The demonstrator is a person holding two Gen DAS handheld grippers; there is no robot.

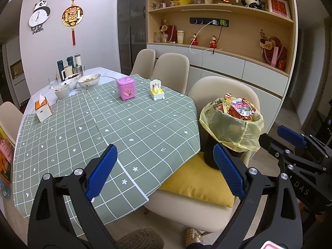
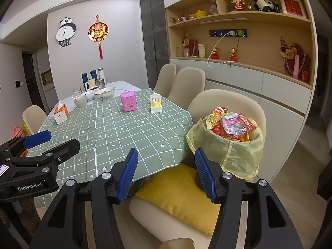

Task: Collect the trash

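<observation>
Both grippers hang in the air over the near edge of the table, and neither holds anything. The left gripper (image 1: pixel 164 172) has its blue pads spread wide, low in the left wrist view; the right gripper (image 2: pixel 166 174) is spread a little less, still clearly apart and empty.

The trash sits in a bin (image 2: pixel 226 151) lined with a yellow bag (image 2: pixel 240 157), right of centre in both views. It stands on a yellow cushion (image 2: pixel 182 199) on the nearest chair (image 2: pixel 228 103), just beside the table's corner. Snack wrappers (image 2: pixel 230 124) are heaped above the rim, so the bin looks full.

The green checked tablecloth (image 1: pixel 124 128) shows no loose litter that I can make out. My guess is that the picking-up is finished or nearly so, and the bag itself is the step in hand (tying or lifting it out). That would call for both grippers to swing right, each taking a side of the loose bag skirt, and gathering it upward without spilling the top wrappers.

Counted: one bin, one bag, two grippers. Four chairs show in the left wrist view, three along the right side and one at the left edge. On the cloth stand one pink tin (image 1: pixel 126 88), one small yellow-and-white gadget (image 1: pixel 157 90) and one tissue box (image 1: pixel 43 110). At the far end are three bowls (image 1: pixel 89 81); the bottles and cups behind them are too crowded to count.
</observation>
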